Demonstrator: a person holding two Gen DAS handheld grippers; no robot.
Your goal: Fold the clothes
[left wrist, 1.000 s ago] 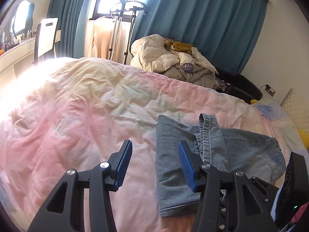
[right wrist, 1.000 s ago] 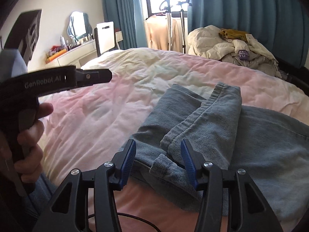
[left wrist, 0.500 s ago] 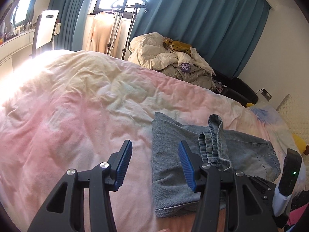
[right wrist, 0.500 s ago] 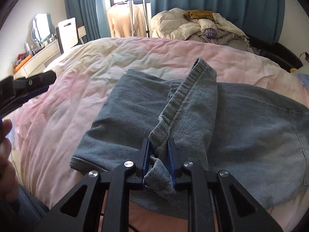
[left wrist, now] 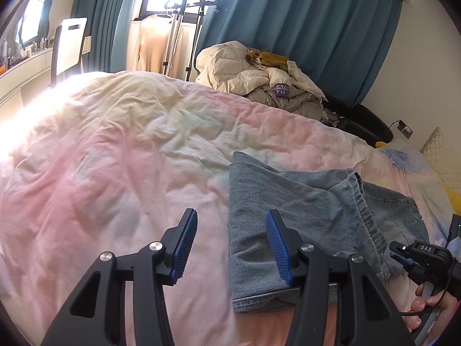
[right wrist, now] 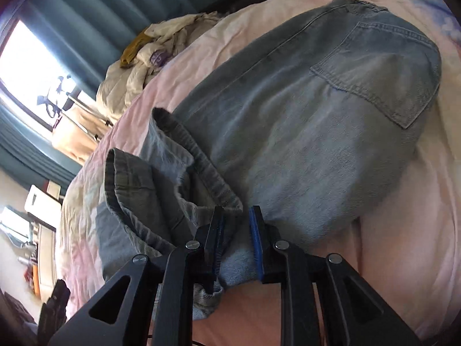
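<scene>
Light blue jeans (left wrist: pixel 317 201) lie folded on the pink and cream duvet (left wrist: pixel 115 158). My left gripper (left wrist: pixel 232 216) hovers open over the jeans' left folded edge, holding nothing. In the right wrist view the picture is rolled sideways. There my right gripper (right wrist: pixel 236 216) has a bunched trouser-leg hem (right wrist: pixel 184 155) between its pads, pulled over the seat of the jeans (right wrist: pixel 317 115) with its back pocket (right wrist: pixel 383 80). Its jaws are opening slightly while the denim still fills the gap. The left wrist view shows the right gripper (left wrist: pixel 403 252) and the hand (left wrist: pixel 426 305) on it at the jeans' right end.
A heap of cream and yellow clothes (left wrist: pixel 259 77) sits past the bed's far side, before teal curtains (left wrist: pixel 302 28). A garment stand (left wrist: pixel 184 14) with a hanging top, a white chair (left wrist: pixel 69 46) and a dresser are at the back left. A quilted pillow (left wrist: pixel 440 155) lies right.
My right gripper closed on the trouser-leg hem, carried it right along the jeans and rolled sideways. The left gripper stayed put and open.
</scene>
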